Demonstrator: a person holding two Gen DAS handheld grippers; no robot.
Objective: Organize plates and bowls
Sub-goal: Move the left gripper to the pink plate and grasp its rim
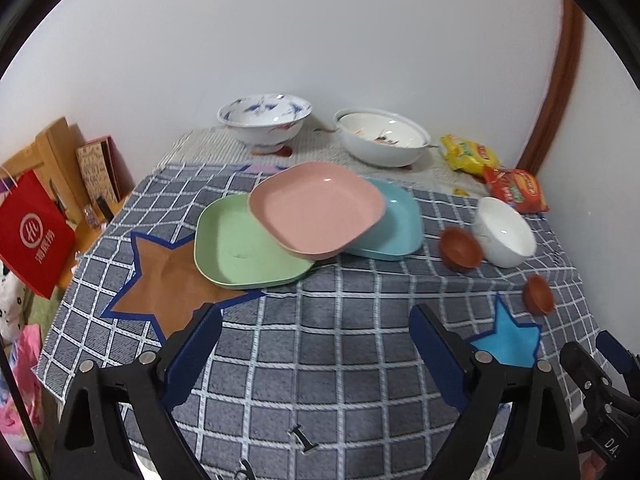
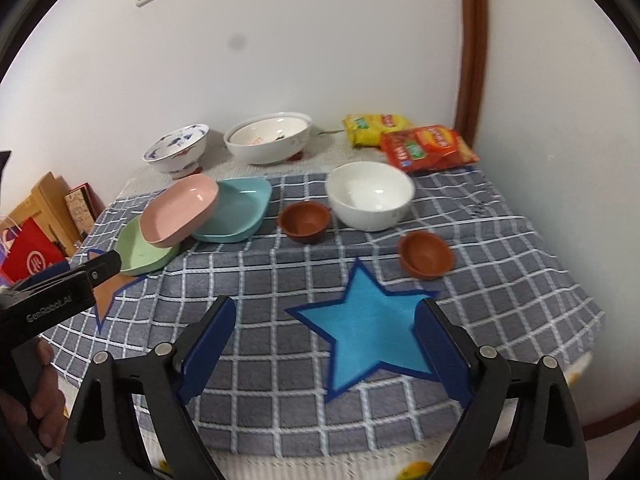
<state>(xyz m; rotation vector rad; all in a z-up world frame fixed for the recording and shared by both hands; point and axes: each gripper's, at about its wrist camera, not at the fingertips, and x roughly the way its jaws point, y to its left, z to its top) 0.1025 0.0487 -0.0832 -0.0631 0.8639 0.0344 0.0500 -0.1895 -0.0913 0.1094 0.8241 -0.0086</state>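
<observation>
Left wrist view: we see left gripper (image 1: 316, 344) w/ jaws spread, nothing btw them, above the grey checked cloth (image 1: 340, 380).
Right wrist view: right gripper (image 2: 326, 344) jaws also spread, empty, over the blue felt star (image 2: 368, 332).
Plates: square pink plastic plate (image 1: 316, 210) sits tilted atop square green plastic plate (image 1: 244, 248) and square light-blue plastic plate (image 1: 394, 224), mid-cloth.
Bowls: plain white ceramic bowl (image 2: 370, 196) right of plates; two small brown bowls (image 2: 304, 220) (image 2: 426, 254) near it; blue-patterned footed bowl (image 1: 264, 120) and wide white bowl (image 1: 382, 138) at back by wall.
Handling: we judge plates light, stiff, a bit slick; ceramic bowls heavier, fragile.
Grip spot: we'd pinch the pink plate's near rim, as it's on top; bowls by rim wall.
</observation>
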